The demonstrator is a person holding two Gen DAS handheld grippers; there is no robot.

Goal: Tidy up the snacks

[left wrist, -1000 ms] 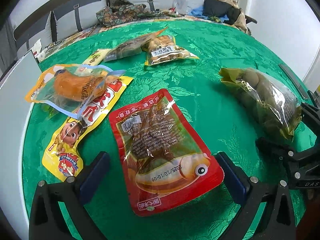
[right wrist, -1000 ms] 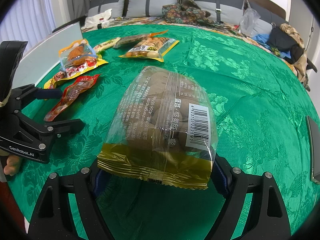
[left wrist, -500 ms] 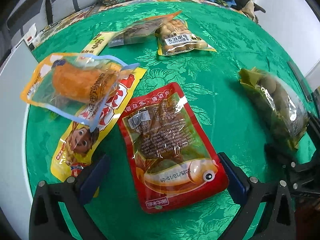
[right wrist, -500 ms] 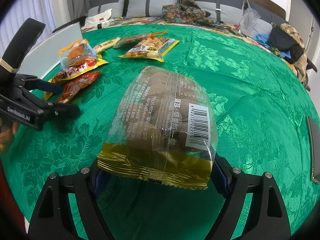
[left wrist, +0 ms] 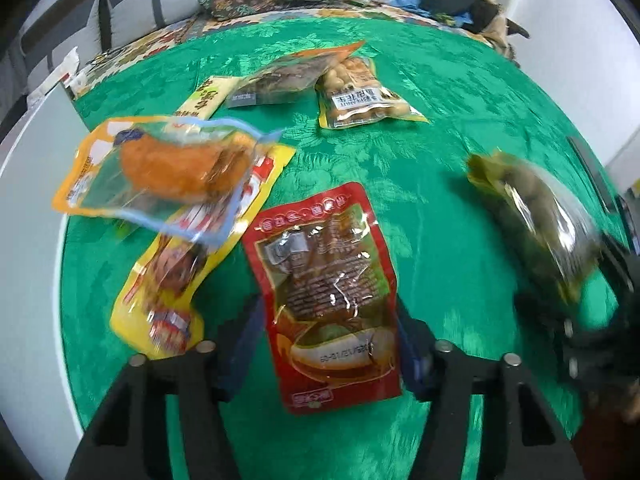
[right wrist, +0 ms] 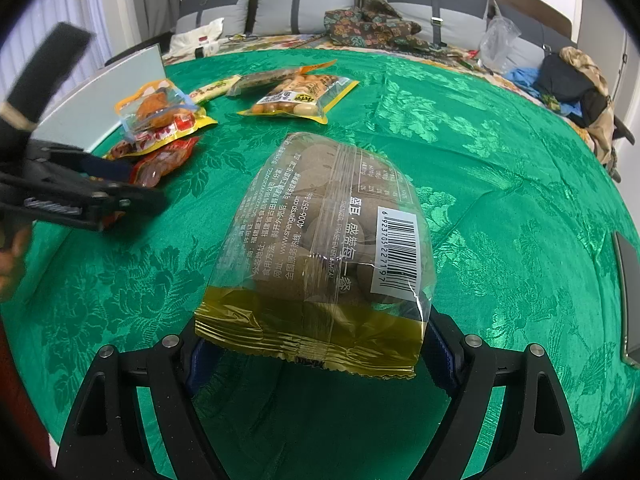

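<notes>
A red snack packet with a fish picture lies on the green tablecloth, and its lower end sits between the jaws of my left gripper. The jaws are closing; both blue pads touch the packet's sides, which have curled inward. From the right wrist view the left gripper sits at the left, over the red packet. My right gripper is shut on a clear bag of brown round snacks with a gold seal, held above the cloth. That bag shows blurred at the right of the left wrist view.
Left of the red packet lie a yellow cartoon packet and, on it, a clear packet with orange food. Farther back are a peanut packet, a dark packet and a pale bar. A white panel borders the left edge.
The left gripper's jaws have come in from wide apart onto the red packet, squeezing it narrower. The right gripper and its bag have not moved.
</notes>
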